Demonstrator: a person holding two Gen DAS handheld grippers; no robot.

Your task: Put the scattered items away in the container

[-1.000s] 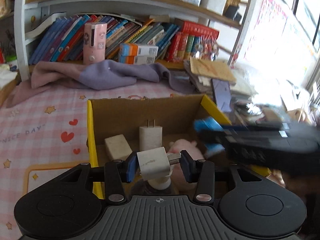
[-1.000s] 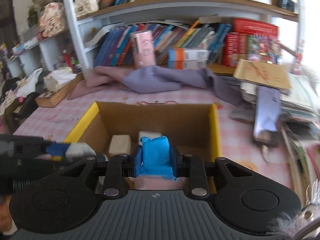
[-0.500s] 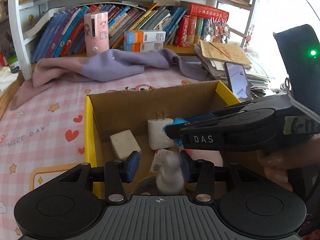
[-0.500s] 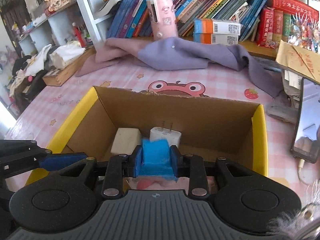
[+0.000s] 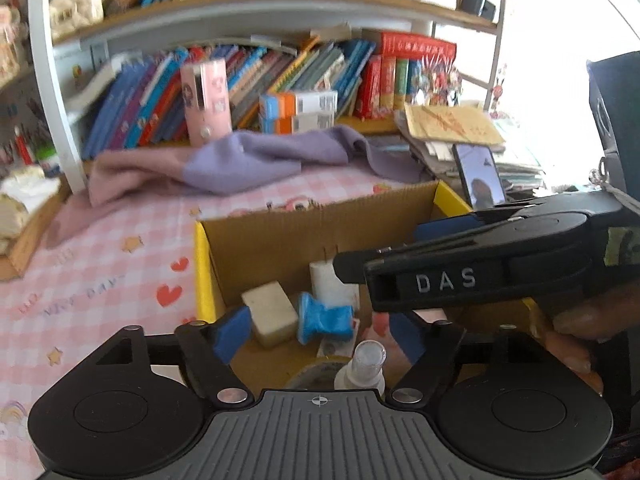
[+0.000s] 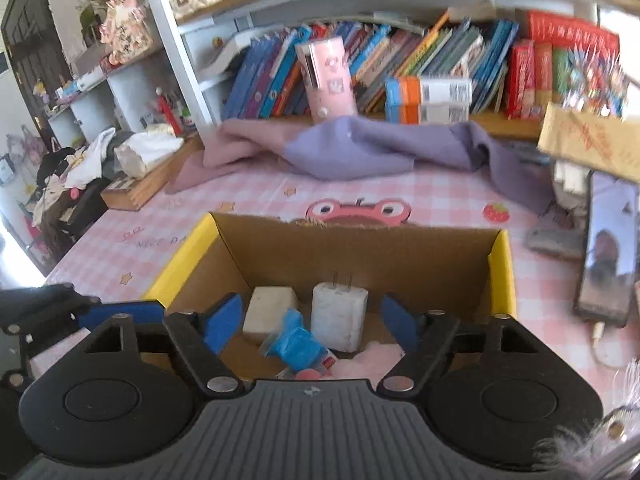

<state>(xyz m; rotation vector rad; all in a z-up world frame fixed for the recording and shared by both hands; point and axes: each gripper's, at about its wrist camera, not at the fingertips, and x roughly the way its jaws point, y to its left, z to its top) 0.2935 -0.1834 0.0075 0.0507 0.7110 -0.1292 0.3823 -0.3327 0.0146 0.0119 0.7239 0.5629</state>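
The counter (image 6: 248, 192), under its pink checked cloth, carried a cardboard box (image 6: 360, 248) with yellow-edged flaps, and that box already held most of what the pictures showed as loose things. Against its far wall stood a white plug-in charger (image 6: 338, 316), prongs up, with a cream-coloured block (image 6: 270, 312) just beside it. In front of those lay a small blue spool-shaped piece (image 6: 294, 344), tilted on its side, and a pink soft toy (image 6: 372, 358) filled the near corner — partly hidden by the claw bodies. A small clear-capped bottle (image 5: 366, 364) stood upright nearest the left camera; whether it touched the toy could not be told.

Both claws hung over the box. The left claw (image 5: 316, 338) was opening, its blue pads well apart, with nothing pressed between them. The right claw (image 6: 312, 322) was opening too — the blue piece lay below the gap, free of both pads.

Judged from this, the drop-off step looked finished for both hands, and the tidying seemed far along. What remained was hard to say: near the box the cloth showed no obvious scattered item, only a phone (image 6: 606, 248), a purple cloth (image 6: 380, 148) and stacked papers (image 5: 452, 124) at the edges, which may not belong to the task.
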